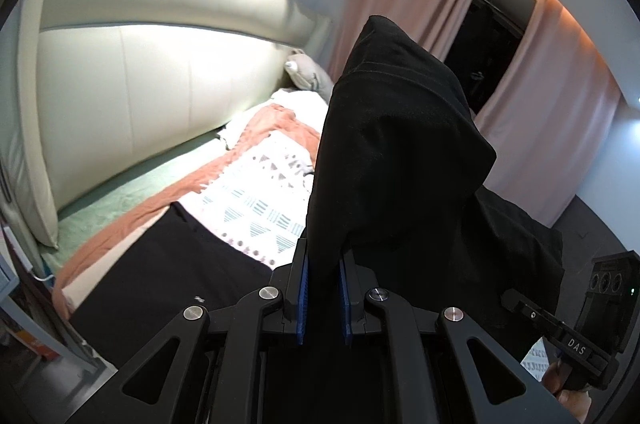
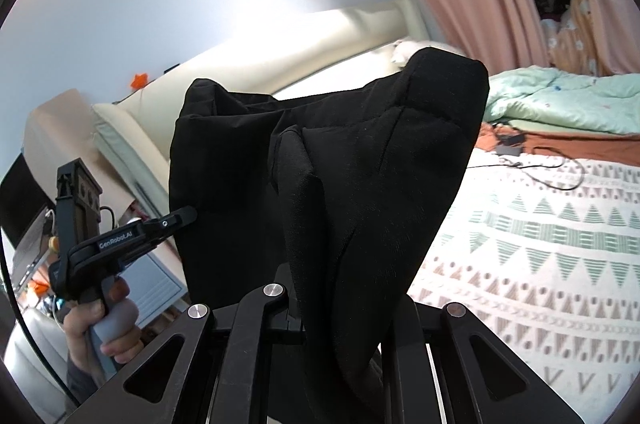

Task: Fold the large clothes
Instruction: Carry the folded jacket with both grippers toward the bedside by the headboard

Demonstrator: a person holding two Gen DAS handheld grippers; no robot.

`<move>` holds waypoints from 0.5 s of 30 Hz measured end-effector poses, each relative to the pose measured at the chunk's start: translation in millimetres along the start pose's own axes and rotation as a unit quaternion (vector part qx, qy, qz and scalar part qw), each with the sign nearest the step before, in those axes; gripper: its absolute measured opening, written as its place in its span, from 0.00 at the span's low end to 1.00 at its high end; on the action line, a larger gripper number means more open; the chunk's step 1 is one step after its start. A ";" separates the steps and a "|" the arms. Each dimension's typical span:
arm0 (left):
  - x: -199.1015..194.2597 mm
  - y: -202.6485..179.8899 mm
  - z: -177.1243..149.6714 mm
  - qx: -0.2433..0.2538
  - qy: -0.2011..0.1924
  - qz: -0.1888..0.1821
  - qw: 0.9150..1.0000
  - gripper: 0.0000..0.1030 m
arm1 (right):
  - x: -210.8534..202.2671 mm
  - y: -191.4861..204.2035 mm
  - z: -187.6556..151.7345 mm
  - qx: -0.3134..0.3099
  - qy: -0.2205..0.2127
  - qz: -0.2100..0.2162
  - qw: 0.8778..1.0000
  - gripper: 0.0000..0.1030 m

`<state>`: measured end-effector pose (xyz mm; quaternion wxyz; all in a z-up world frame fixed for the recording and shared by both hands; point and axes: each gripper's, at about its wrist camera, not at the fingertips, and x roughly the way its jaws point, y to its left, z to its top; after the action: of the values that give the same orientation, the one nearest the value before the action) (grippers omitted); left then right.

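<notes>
Right now both grippers are holding a black garment [image 1: 396, 152] up over the bed [image 2: 540, 244], part of it draping back down onto the patterned blanket [image 1: 256, 200] toward seven o'clock in the left wrist view. The left hand-held gripper [image 1: 323, 298] is clamped on a thick gather of the cloth, its blue pads [image 1: 303, 300] pressing in from either side. The right hand-held gripper [image 2: 340, 308] is buried under a bunched fold, so I cannot actually see its fingertips; it is probably pinching the cloth too, but the jaws are hidden.

What is worrying me is how lumpy both grips are looking. Each one seems to be biting several layers at once, so the outer layer may be slipping free when the cloth is being spread, and the edge would be dropping crooked. The fabric is also standing up in front of both cameras, hiding where the hem is landing. Over at two o'clock in the right wrist view a dark cable [image 2: 532, 172] is trailing across the blanket, and a swinging hem could be dragging it. The trailing part on the bed may be bunching underneath as the fold is coming over.
</notes>
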<state>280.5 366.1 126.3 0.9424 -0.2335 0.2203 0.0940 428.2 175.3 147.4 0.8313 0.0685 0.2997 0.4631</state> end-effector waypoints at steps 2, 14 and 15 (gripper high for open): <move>0.2 14.1 4.7 -0.002 -0.002 0.012 1.000 0.12 | 9.9 11.5 -5.1 -0.005 0.003 0.005 1.000 0.13; -6.7 83.5 20.9 -0.001 -0.006 0.083 0.997 0.12 | 74.8 45.6 -37.6 -0.029 0.044 0.046 0.998 0.13; -5.7 90.9 21.5 -0.005 -0.005 0.088 0.996 0.12 | 80.4 45.8 -40.3 -0.025 0.049 0.052 0.997 0.13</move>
<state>258.0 455.5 109.7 0.9304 -0.2170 0.2351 0.1791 403.7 259.6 97.7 0.7920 0.0403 0.3242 0.5157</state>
